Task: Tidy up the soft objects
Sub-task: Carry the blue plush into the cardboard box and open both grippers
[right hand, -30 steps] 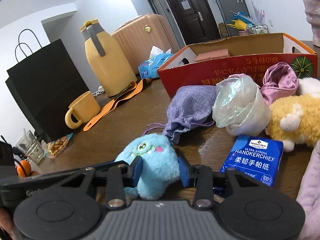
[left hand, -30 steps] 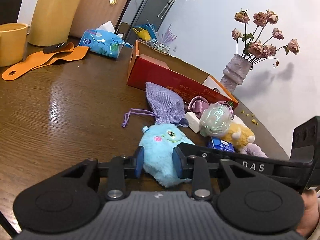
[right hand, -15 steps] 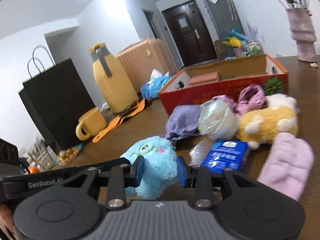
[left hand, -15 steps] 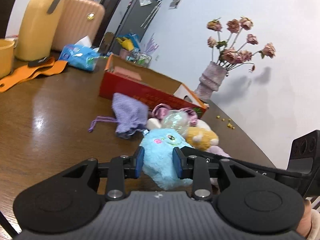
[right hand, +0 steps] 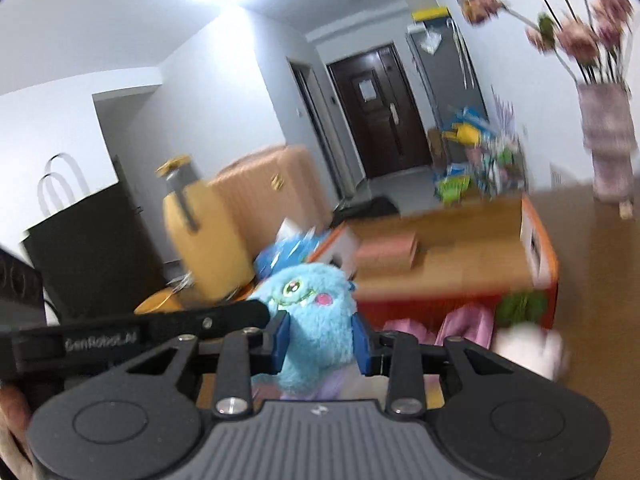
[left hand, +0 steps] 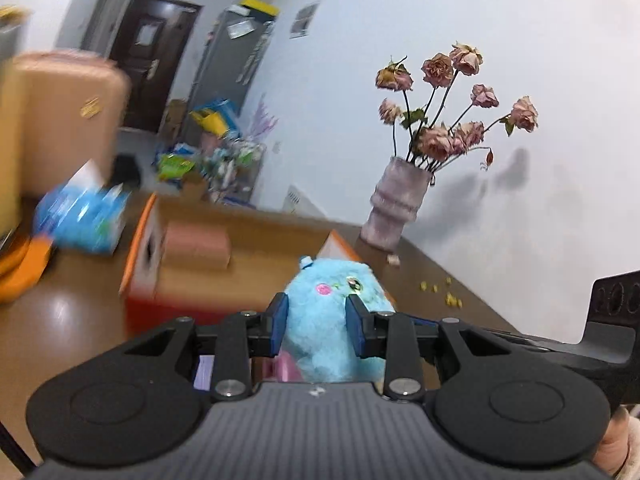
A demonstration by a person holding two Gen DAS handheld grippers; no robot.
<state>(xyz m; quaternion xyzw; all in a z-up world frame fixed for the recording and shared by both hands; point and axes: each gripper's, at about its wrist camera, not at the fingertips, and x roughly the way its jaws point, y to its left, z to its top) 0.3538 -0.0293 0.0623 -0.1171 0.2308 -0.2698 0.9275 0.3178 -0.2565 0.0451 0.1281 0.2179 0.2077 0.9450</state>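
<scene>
A fluffy blue monster plush (left hand: 332, 320) hangs in the air, pinched from two sides. My left gripper (left hand: 316, 328) is shut on its body, and the blue pads dent the fur. My right gripper (right hand: 320, 338) is shut on the same plush (right hand: 312, 312) from the opposite side. Just beyond the plush lies the open red cardboard box (left hand: 160, 308), whose brown floor holds one pinkish block (left hand: 196, 246). The box (right hand: 440, 304) also fills the middle of the right wrist view. A pink satin pouch (right hand: 464, 320) and a white plush (right hand: 532, 346) lie on the table before its red wall.
A ribbed vase of dried roses (left hand: 396, 204) stands on the table behind the box, with yellow crumbs (left hand: 448, 298) near it. A blue tissue pack (left hand: 80, 216), a yellow jug (right hand: 200, 236), a tan suitcase (right hand: 272, 188) and a black paper bag (right hand: 92, 256) stand at the left.
Both grippers have risen with the blue plush, lifting it off the table and toward the red box. The pile of soft things has dropped almost out of view.
</scene>
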